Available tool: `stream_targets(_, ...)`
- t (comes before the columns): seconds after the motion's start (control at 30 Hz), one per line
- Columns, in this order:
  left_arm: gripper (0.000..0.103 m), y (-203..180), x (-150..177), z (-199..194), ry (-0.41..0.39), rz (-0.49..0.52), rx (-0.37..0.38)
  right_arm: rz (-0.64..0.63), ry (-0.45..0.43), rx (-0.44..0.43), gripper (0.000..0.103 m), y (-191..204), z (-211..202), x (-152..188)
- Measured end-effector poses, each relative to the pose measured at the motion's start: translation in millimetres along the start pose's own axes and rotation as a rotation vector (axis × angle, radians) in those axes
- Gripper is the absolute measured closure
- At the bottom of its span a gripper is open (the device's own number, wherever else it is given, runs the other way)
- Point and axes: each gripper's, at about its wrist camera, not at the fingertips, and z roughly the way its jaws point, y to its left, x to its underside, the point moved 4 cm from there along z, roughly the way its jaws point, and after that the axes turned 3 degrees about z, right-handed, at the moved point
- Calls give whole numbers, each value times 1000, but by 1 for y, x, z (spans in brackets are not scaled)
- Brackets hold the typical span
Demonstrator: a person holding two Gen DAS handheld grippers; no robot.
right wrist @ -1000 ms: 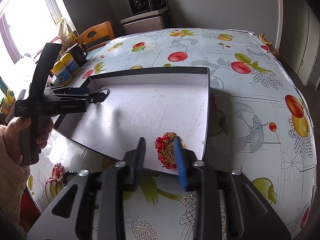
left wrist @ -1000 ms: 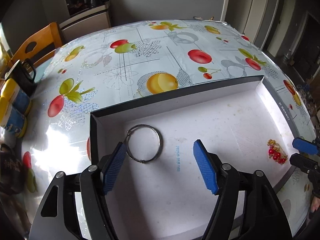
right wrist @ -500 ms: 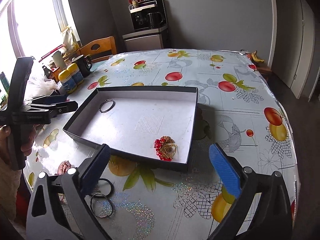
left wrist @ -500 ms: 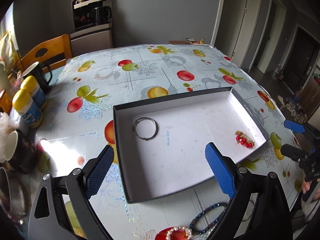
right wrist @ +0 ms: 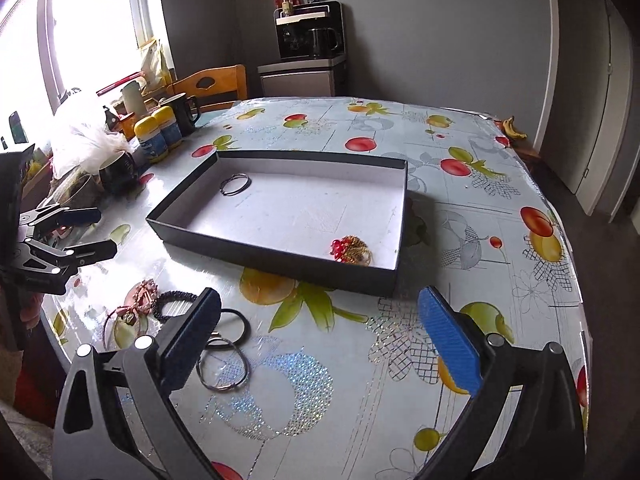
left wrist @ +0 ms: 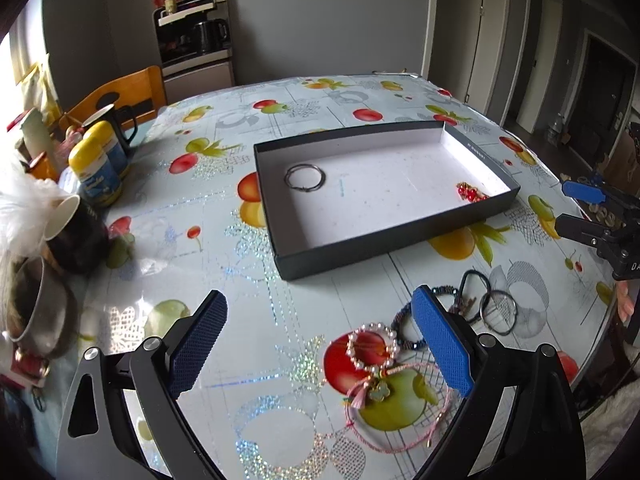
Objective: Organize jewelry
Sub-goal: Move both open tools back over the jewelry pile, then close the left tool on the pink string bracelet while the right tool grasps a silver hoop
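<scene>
A shallow black box (left wrist: 276,200) (right wrist: 280,254) with a white floor lies on the fruit-print table. In it are a silver ring bangle (left wrist: 305,177) (right wrist: 235,184) and a red-and-gold brooch (left wrist: 470,193) (right wrist: 352,249). Loose jewelry lies near the table's front edge: a pearl bracelet (left wrist: 372,347), a pink cord bracelet (left wrist: 400,420), a dark bead bracelet (left wrist: 404,330), black hair ties (left wrist: 474,284) and metal rings (left wrist: 498,312) (right wrist: 222,368). My left gripper (left wrist: 320,346) is open and empty above this pile. My right gripper (right wrist: 320,340) is open and empty, back from the box.
Mugs (left wrist: 76,232), yellow-capped bottles (left wrist: 94,172) (right wrist: 158,136) and a white plastic bag (right wrist: 84,140) crowd the table's left side. A wooden chair (left wrist: 120,96) stands behind it. The table edge runs close on the right (left wrist: 600,320).
Both grippers have pulled back and up from the box and opened wide. The bangle and the brooch stay in the box. The loose pile has come into view.
</scene>
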Motion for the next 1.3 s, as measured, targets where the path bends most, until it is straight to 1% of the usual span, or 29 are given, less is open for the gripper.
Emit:
stream_targets(0.13,8,-7,25,-3,13,13,3,-15,37,-21,6,11,5,16)
stream_targets(0.27,8,-15,46,3,54,57,-26,-10,76,-43,6,19,13,28)
stream_targets(0.33,8,-18,53,7,69,64,-23,-13,90,-51,6,22,17,32)
stream_targets(0.53,8,-22,62,18,94,50,20,-29,132,-62,6,32,27,44)
stream_targets(0.57,11,-23,62,19,90,56,27,-30,135,-64,6,33,27,45)
stream_targets(0.7,13,-29,60,17,65,78,49,-26,146,-76,6,36,28,50)
stream_targets(0.73,16,-31,58,16,52,85,55,-23,147,-80,6,36,28,50)
stream_targets(0.77,22,-34,57,16,44,96,57,-20,149,-88,6,37,29,51)
stream_targets(0.8,25,-38,55,17,37,114,49,-18,153,-97,6,38,29,51)
stream_targets(0.87,37,-46,54,20,33,163,24,-24,157,-102,6,40,30,52)
stream_targets(0.9,39,-49,53,22,33,181,22,-31,160,-103,6,42,31,53)
stream_targets(1.0,49,-58,53,25,35,207,41,-47,165,-109,6,46,30,54)
stream_targets(1.07,60,-61,52,26,31,221,45,-55,166,-112,6,48,31,54)
stream_targets(1.13,63,-63,52,24,24,233,53,-60,170,-116,6,49,31,55)
stream_targets(1.3,63,-69,51,23,19,258,94,-60,170,-123,6,50,31,53)
